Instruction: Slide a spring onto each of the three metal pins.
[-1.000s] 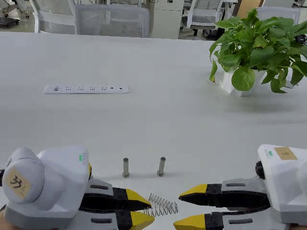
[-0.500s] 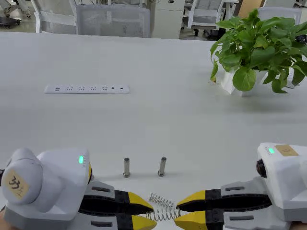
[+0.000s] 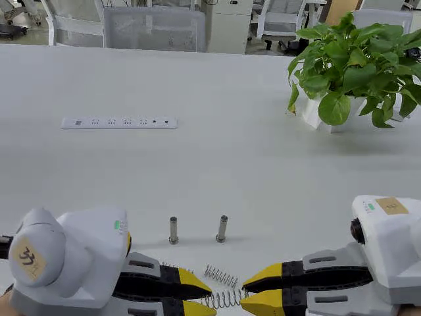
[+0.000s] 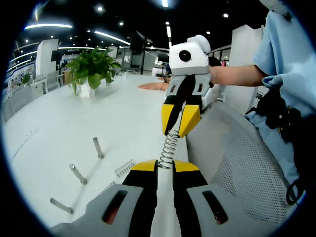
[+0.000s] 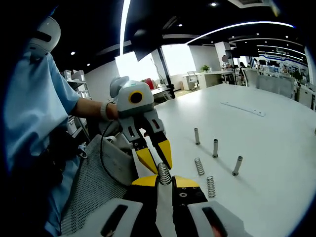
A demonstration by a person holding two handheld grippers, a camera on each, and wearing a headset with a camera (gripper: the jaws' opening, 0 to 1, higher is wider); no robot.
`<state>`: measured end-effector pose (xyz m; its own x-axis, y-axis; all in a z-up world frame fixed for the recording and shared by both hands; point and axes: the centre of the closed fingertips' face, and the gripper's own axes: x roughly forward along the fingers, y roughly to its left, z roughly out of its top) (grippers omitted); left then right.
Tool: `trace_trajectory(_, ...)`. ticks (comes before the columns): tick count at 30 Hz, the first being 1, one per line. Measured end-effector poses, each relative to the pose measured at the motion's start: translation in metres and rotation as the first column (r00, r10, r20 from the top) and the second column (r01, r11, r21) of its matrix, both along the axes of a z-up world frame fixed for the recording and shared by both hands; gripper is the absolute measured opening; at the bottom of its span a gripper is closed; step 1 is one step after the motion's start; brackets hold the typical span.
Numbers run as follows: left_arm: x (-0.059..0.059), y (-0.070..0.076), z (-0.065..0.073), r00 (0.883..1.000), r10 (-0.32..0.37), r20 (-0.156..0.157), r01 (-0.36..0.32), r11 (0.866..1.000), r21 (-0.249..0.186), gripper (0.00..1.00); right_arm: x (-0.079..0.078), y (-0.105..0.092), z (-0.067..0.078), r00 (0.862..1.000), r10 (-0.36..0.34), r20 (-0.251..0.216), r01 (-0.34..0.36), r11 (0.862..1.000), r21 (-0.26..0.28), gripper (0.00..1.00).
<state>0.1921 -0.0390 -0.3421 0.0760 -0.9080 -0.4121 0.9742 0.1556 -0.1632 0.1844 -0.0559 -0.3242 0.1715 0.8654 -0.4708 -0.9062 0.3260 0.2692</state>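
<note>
We judge the spring (image 4: 168,148) light and bendy; left gripper (image 4: 165,164) and right gripper (image 4: 176,132) fingers clamp its two ends, the safest hold.

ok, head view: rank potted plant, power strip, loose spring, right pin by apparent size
1. potted plant
2. power strip
3. loose spring and right pin look about alike; the spring lies nearer the camera, so unranked.

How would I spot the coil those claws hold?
On the white workbench, up front, the yellow-tipped left gripper and right gripper face each other. The silver wire spring bridges their tips, gripped at both ends; the loose spring beside it lies flat.
</note>
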Motion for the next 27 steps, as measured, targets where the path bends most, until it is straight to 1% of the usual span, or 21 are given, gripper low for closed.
trace_trajectory(4, 0.0, -0.001, 0.0, 1.0, -0.001, 0.001, 0.001, 1.0, 0.003, 0.07, 0.001, 0.001, 0.002, 1.0, 0.007, 0.021, -0.006, 1.0, -0.017, 0.07)
trace_trajectory(5, 0.001, -0.001, 0.0, 1.0, -0.001, 0.004, 0.001, 1.0, 0.005, 0.07, 0.001, 0.001, 0.003, 0.999, 0.011, 0.035, -0.01, 1.0, -0.025, 0.07)
trace_trajectory(8, 0.001, -0.002, 0.0, 1.0, -0.001, 0.007, 0.001, 1.0, 0.007, 0.07, 0.002, 0.002, 0.006, 0.999, 0.017, 0.05, -0.015, 0.999, -0.032, 0.07)
trace_trajectory(20, -0.002, -0.006, -0.001, 1.0, -0.004, 0.005, 0.004, 1.0, 0.006, 0.07, 0.006, 0.009, 0.018, 0.994, 0.034, 0.102, -0.03, 0.999, -0.033, 0.07)
trace_trajectory(27, -0.002, -0.009, 0.0, 1.0, 0.001, 0.0, -0.001, 1.0, -0.001, 0.06, 0.008, 0.013, 0.022, 0.992, 0.042, 0.116, -0.038, 0.999, -0.034, 0.07)
